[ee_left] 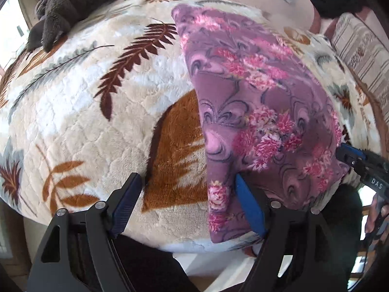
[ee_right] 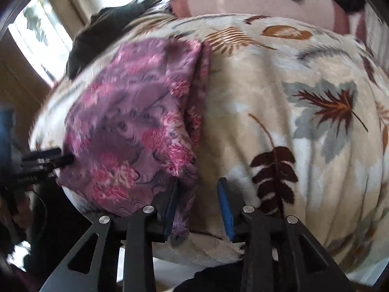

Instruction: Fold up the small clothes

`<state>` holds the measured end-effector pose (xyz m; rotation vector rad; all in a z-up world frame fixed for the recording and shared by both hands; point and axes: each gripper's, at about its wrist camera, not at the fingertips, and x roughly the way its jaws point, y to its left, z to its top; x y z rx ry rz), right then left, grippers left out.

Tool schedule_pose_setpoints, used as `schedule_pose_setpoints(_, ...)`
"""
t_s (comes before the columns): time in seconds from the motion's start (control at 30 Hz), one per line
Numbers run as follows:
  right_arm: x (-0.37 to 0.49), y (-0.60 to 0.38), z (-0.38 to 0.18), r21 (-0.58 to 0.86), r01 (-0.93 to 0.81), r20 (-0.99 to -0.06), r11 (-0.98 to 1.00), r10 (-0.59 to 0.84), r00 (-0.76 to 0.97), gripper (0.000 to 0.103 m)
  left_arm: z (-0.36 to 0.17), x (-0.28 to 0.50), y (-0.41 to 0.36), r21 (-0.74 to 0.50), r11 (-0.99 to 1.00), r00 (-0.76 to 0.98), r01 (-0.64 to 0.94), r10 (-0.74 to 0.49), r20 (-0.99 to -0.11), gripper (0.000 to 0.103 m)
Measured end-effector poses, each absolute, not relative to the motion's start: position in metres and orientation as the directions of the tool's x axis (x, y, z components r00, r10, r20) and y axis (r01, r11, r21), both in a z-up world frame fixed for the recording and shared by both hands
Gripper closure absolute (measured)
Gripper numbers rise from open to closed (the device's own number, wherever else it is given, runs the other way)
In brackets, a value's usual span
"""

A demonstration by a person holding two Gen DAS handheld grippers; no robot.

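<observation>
A purple floral garment (ee_left: 255, 112) is spread on the leaf-patterned blanket (ee_left: 97, 112). The left hand-held gripper (ee_left: 187, 204) is held open at the garment's near edge; the right hand-held gripper (ee_right: 198, 206) is open beside its near corner. A dark grey cloth (ee_left: 73, 2) is heaped beyond the garment.

Each tool (ee_left: 187, 203) (ee_right: 198, 203) is black with silver rivets, blue finger pads and, apparently, "DAS" lettering.
</observation>
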<state>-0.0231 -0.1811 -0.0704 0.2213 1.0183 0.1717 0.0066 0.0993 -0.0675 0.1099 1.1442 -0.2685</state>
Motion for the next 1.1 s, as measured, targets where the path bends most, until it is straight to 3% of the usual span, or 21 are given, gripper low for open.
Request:
schedule_pose_setpoints(0.1, -0.033, -0.180, -0.048, 0.169, -0.046, -0.818, 0.985, 0.166, 0.551, 0.067, -0.047, -0.008, 0.102, -0.007, 0.954, 0.451, 0.299, -0.148, -0.880, 0.024)
schedule_pose_setpoints(0.13, -0.036, -0.177, -0.042, 0.119, -0.056, -0.822, 0.991, 0.130, 0.555, 0.060, -0.038, -0.017, 0.101, 0.030, 0.950, 0.492, 0.310, -0.133, -0.860, 0.024)
schedule_pose_setpoints(0.23, -0.048, -0.174, -0.025, 0.003, -0.058, -0.823, 0.998, 0.035, 0.567, 0.024, -0.027, -0.034, 0.099, 0.109, 0.942, 0.553, 0.319, -0.092, -0.828, 0.024)
schedule_pose_setpoints(0.27, -0.055, -0.174, -0.019, -0.021, -0.051, -0.816, 0.998, 0.013, 0.578, 0.020, -0.026, -0.040, 0.097, 0.125, 0.938, 0.559, 0.323, -0.082, -0.825, 0.024)
schedule_pose_setpoints(0.53, -0.088, -0.186, 0.009, -0.088, 0.003, -0.778, 0.996, -0.071, 0.625, 0.009, -0.020, -0.055, 0.089, 0.126, 0.927, 0.572, 0.354, -0.108, -0.813, 0.024)
schedule_pose_setpoints(1.1, -0.112, -0.190, 0.009, -0.041, 0.046, -0.770, 0.998, -0.062, 0.635, 0.008, -0.011, -0.093, 0.063, 0.119, 0.900, 0.563, 0.418, -0.154, -0.812, 0.024)
